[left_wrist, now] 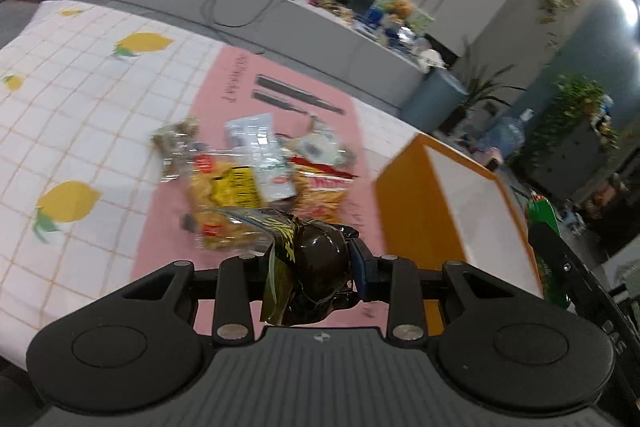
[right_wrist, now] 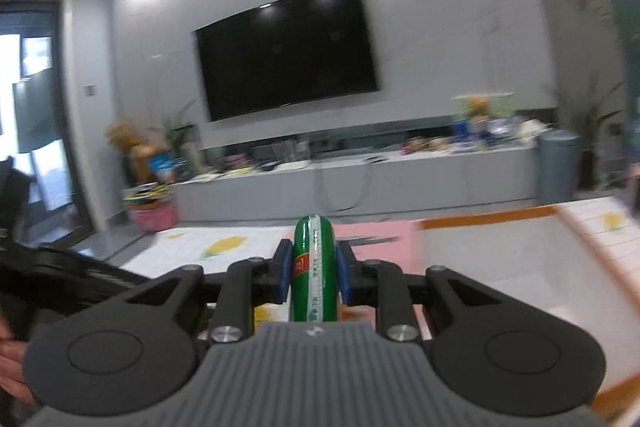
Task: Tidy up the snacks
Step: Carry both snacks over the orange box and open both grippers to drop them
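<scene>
- Left gripper [left_wrist: 320, 267]: jaws clamped on a dark crumpled snack packet [left_wrist: 316, 267] with a yellow pattern – the packet bulges between the blue pads and hides the left one; the right pad [left_wrist: 360, 267] shows.
- The packet hangs above the pink mat [left_wrist: 224, 95], just in front of the snack pile.
- Snack pile [left_wrist: 256, 167] lies on the pink mat: clear bags with yellow labels [left_wrist: 224, 187], a silver-white pouch [left_wrist: 260, 151], an orange-red chip bag [left_wrist: 320, 191], a greenish clear bag [left_wrist: 176, 143] at the left edge. Bags overlap and touch; motion blur hides the print.
- Orange-edged box [left_wrist: 444, 195] with a white inside sits just right of the pile, open side up.
- Lemon-print checked cloth [left_wrist: 80, 99] lies under the mat and box.
- Right gripper [right_wrist: 314, 271]: jaws closed on a green sausage-shaped packet [right_wrist: 314, 267] with a white printed strip and red label, held upright between the blue pads [right_wrist: 283, 267].
- In the right wrist view the green packet is above the near-left corner area of the box [right_wrist: 500, 267]; whether it is over the opening or just beside it I can't tell.
- From the left wrist view, the green packet [left_wrist: 542, 223] and the right gripper's black body show at the far right, past the box.
- Far: low grey TV console [right_wrist: 360, 179] with clutter, wall TV [right_wrist: 286, 51], grey bin [right_wrist: 558, 163], plants.
</scene>
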